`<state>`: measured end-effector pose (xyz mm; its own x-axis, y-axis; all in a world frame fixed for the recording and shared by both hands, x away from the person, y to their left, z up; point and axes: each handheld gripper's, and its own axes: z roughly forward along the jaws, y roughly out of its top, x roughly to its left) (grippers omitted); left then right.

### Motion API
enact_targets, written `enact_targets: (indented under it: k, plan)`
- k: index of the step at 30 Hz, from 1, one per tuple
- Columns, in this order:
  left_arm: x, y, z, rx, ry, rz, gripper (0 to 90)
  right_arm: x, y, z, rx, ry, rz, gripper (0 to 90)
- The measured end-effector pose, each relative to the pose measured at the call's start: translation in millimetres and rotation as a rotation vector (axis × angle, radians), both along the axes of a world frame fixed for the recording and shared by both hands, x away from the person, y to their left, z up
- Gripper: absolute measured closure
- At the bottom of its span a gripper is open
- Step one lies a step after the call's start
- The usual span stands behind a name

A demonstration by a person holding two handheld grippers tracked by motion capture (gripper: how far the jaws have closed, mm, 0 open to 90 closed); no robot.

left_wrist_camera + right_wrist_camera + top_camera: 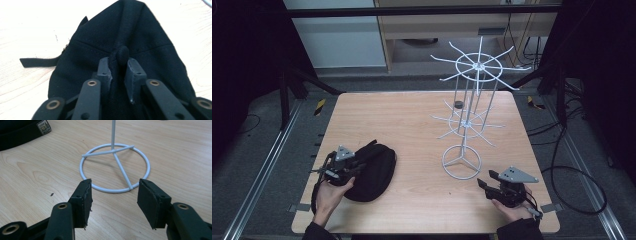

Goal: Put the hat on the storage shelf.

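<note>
A black cap (379,175) lies on the wooden table (412,115) at the front left. My left gripper (363,164) reaches onto it from the left. In the left gripper view the cap (130,32) bunches into a fold just below its top button (122,55), and the left gripper (118,68) is shut on that fold. The cap's strap (37,62) lies flat on the table. My right gripper (486,180) rests low at the front right, open with nothing between its jaws. In the right gripper view it (113,195) points at the ring base (115,167) of a white wire rack (472,95).
The wire rack stands right of centre with two tiers of spokes; a small dark thing (458,104) sits near its lower tier. The cap's brim with a label (43,127) shows at the far left of the right gripper view. Dark frame legs and cables surround the table.
</note>
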<state>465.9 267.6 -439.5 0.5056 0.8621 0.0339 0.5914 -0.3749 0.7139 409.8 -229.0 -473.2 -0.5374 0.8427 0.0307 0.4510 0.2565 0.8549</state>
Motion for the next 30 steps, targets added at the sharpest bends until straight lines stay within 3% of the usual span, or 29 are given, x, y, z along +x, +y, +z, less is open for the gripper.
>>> enact_targets:
  k: [5, 7, 8, 9, 10, 19, 30]
  plan:
    - [-6.6, 3.0, 5.3, -0.027, -0.031, -0.001, 80.7, 0.7, 0.1, -2.2, 0.007, 0.017, -0.001, 45.9]
    - [-13.9, 4.3, 12.1, -0.048, -0.070, -0.003, 81.7, 1.0, -0.4, -2.7, 0.002, 0.016, -0.004, 45.8]
    - [-13.9, 4.3, 12.1, -0.048, -0.070, -0.003, 81.9, 1.0, -0.5, -2.8, 0.001, 0.015, -0.005, 45.9]
    - [-18.8, 5.5, 17.7, -0.061, -0.103, -0.003, 82.1, 1.2, -0.8, -2.9, 0.001, 0.015, -0.006, 45.9]
    - [-18.8, 5.5, 17.7, -0.061, -0.103, -0.003, 82.1, 1.2, -0.8, -2.9, 0.001, 0.015, -0.006, 45.9]
    - [-38.8, 4.5, 44.9, -0.153, -0.251, -0.028, 82.4, 1.7, -3.4, -3.3, 0.007, 0.016, -0.019, 45.6]
    - [-67.8, -5.9, 83.8, -0.322, -0.410, -0.108, 82.6, 2.2, -4.0, -3.8, 0.004, 0.015, -0.026, 45.5]
